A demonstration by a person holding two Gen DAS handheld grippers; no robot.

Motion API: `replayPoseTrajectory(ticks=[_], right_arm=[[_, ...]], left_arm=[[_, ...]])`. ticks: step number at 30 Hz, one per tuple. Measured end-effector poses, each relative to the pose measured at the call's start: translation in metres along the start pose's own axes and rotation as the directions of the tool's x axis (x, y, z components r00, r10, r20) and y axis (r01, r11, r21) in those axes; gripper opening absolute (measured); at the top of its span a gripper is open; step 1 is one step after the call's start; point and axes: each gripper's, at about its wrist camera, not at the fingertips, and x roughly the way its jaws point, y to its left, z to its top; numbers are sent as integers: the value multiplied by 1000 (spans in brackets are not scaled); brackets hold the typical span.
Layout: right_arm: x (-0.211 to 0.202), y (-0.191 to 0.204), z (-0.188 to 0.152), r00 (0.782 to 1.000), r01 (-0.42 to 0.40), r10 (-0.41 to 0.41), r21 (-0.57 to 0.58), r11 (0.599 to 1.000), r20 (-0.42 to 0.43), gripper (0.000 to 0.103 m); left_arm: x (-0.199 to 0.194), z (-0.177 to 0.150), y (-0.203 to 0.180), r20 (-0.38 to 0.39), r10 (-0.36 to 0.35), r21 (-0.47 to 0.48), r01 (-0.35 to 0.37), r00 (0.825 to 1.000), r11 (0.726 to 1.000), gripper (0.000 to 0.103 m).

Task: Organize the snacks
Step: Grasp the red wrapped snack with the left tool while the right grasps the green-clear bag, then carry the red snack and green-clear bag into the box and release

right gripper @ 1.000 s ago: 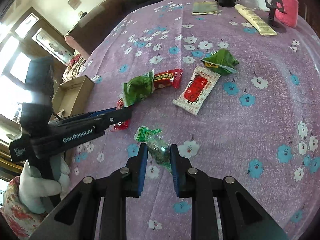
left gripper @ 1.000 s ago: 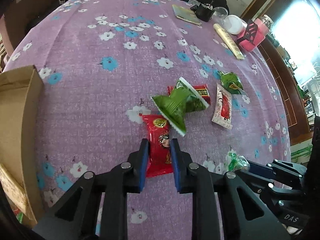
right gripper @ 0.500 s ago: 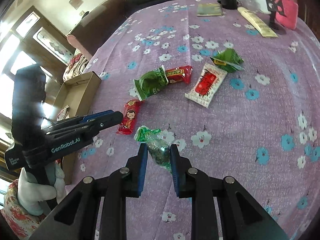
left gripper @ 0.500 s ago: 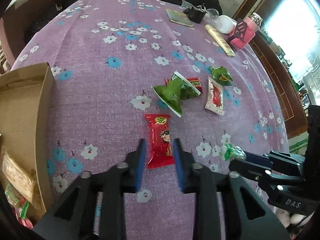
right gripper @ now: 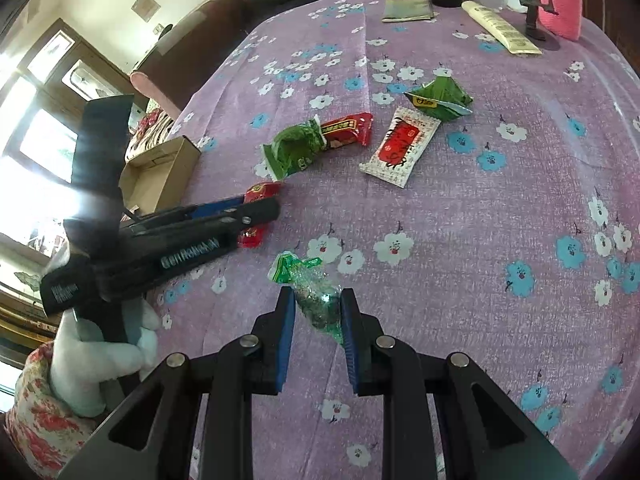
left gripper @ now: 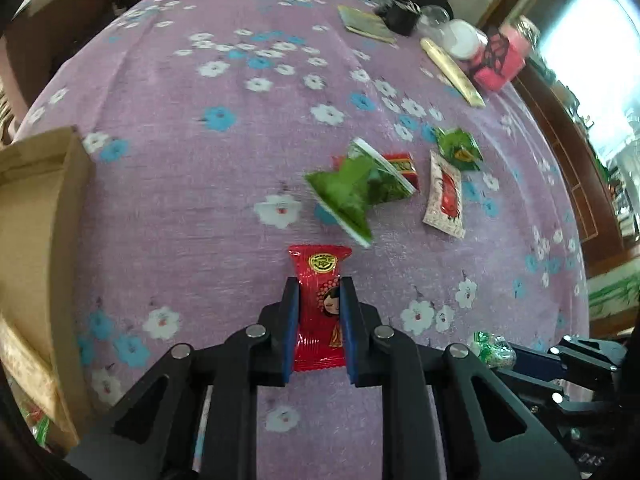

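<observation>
Purple cloth with white and blue flowers covers the bench [left gripper: 168, 184]; a dark sofa lies behind its far edge and bright windows show at the sides.

Left tool [left gripper: 319, 285] — its jaws have just been closing, and the blue pads now clamp the red snack packet [left gripper: 318, 280] printed with a cartoon face. The packet's upper end sticks out ahead of the fingertips; the rest runs back between the pads. In the right wrist view the same tool [right gripper: 276, 210] lies low over the cloth, held by a white-gloved hand [right gripper: 92, 356] with a floral sleeve.

Right tool [right gripper: 317, 294] — closed on a clear green-ended candy wrapper [right gripper: 310, 292], pinched between the blue pads with its twisted green end poking forward. In the left wrist view this wrapper [left gripper: 490, 350] shows at lower right.

Loose on the cloth, ahead of both tools:
- green snack bag [left gripper: 356, 192], partly over a red bar packet [left gripper: 402, 164]
- white sachet with red print [left gripper: 444, 196], just right of them
- small green packet [left gripper: 458, 148], beyond the sachet

Cardboard box [left gripper: 36, 240] sits at the left edge of the bench, open-topped, with some packets inside near its lower corner.

Far end of the bench: a flat olive booklet [right gripper: 408, 10], a cream tube [right gripper: 500, 32], a pink container [right gripper: 560, 4] and a black stand [right gripper: 534, 4]. Details of these are too small to read.
</observation>
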Motion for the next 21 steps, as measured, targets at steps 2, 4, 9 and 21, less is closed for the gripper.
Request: replayPoseTrajectory(ticks=[2, 4, 9, 21], right_arm=[[1, 4, 2, 1000, -3, 3, -6, 1000, 1, 21], [3, 10, 4, 1000, -11, 11, -12, 1000, 0, 21], [11, 41, 15, 998, -56, 56, -47, 997, -1, 21], [64, 169, 33, 987, -160, 153, -175, 972, -52, 21]], left_arm=[[-10, -3, 12, 12, -13, -32, 13, 1000, 999, 21], [-22, -5, 22, 28, -29, -69, 31, 999, 997, 21], [-79, -18, 64, 99, -47, -158, 62, 994, 985, 21], [-139, -63, 204, 123, 122, -339, -74, 985, 938, 21]])
